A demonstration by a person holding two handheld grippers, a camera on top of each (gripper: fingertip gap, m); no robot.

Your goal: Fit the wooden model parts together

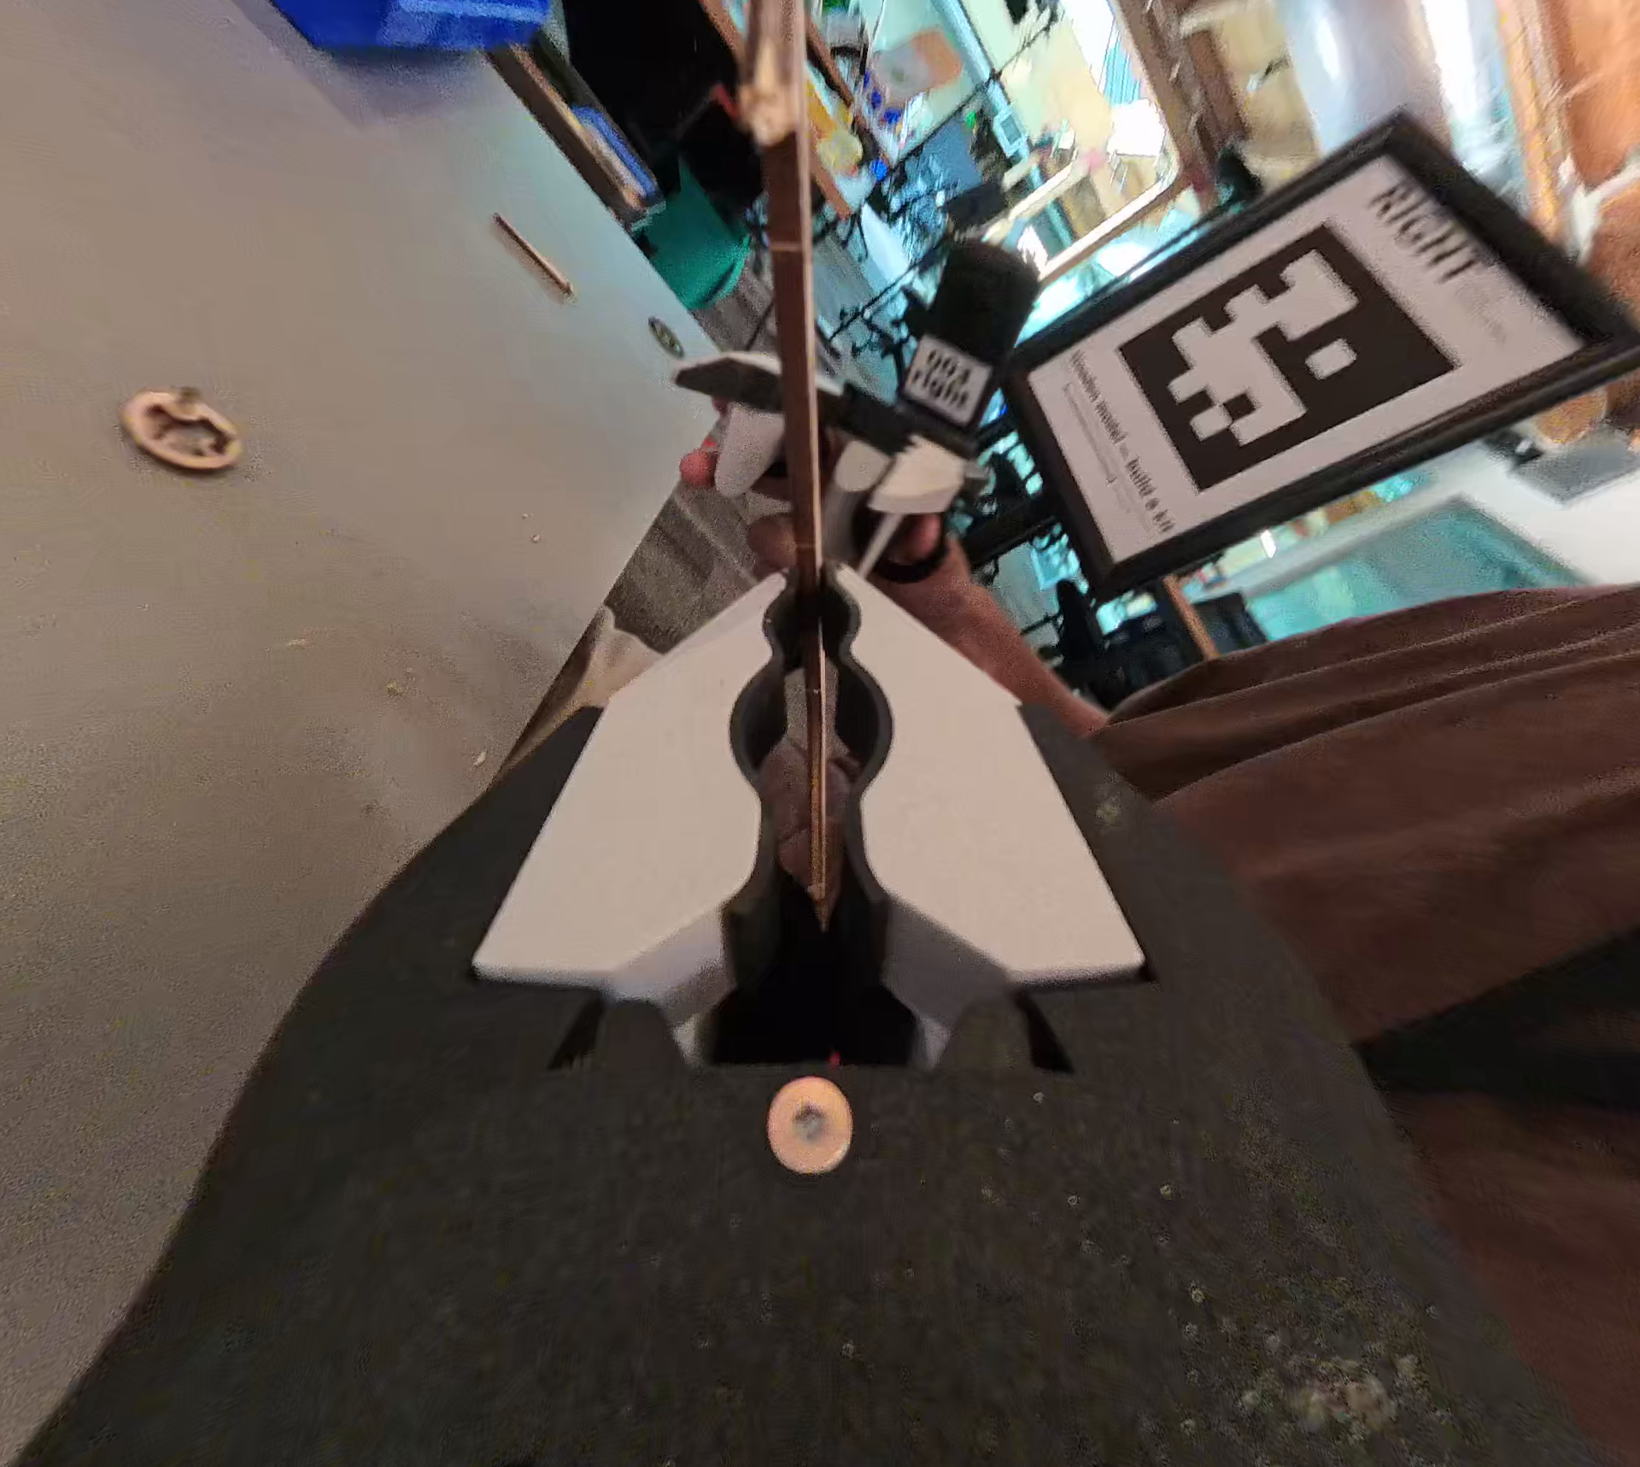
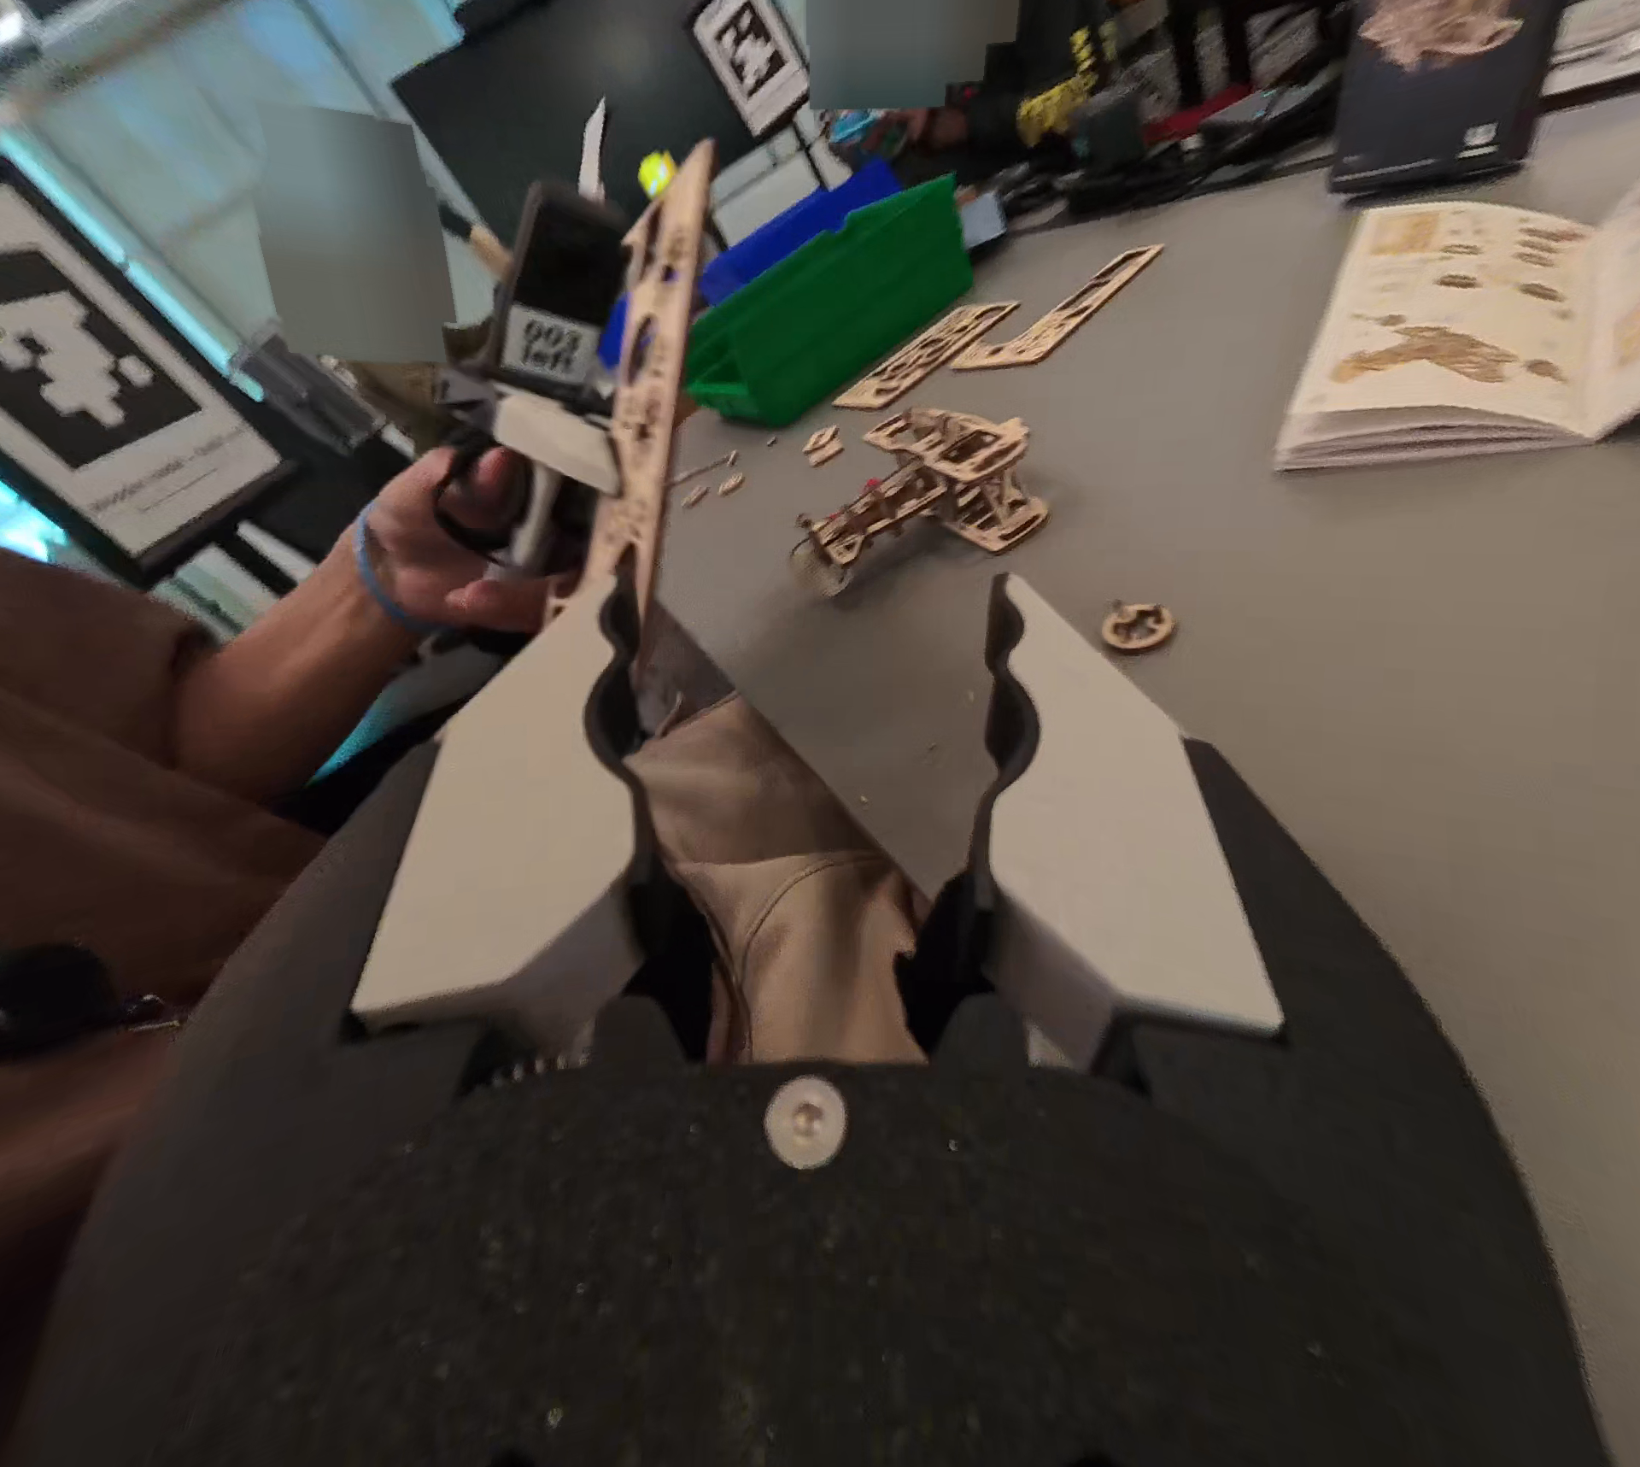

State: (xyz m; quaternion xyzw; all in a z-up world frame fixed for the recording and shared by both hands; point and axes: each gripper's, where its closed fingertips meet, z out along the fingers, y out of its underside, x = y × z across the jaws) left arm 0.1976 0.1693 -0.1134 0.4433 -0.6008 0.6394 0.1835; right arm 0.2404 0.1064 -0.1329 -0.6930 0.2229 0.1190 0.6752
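The left tool (image 1: 812, 608) is pinched tight on a thin laser-cut plywood sheet (image 1: 792, 324), holding it up edge-on in the air off the near edge of the tabletop (image 1: 266, 537), so from its own camera you only see the sheet's dark burnt edge. From the other side you can see that same sheet is full of cut-outs, basically a lace of thin wood. The right tool (image 2: 812, 630) is spread wide with nothing in it, one finger sitting right up against the sheet's lower end, though I can't tell if it's actually touching. Down on the tabletop there's the half-built wooden plane model (image 2: 923, 488), a loose round wheel piece (image 2: 1138, 625), two more flat part sheets (image 2: 994, 332), a few tiny bits (image 2: 710, 479), an open instruction booklet (image 2: 1455, 332) and a green bin (image 2: 825, 297). My guess on handling: this stuff weighs nothing and is stiff across the flat, but those skinny bridges between cut-outs will likely snap if you twist or squeeze mid-span. I'd grab the solid border strip near the end, not over a hole, and push parts out gently with the sheet well supported.
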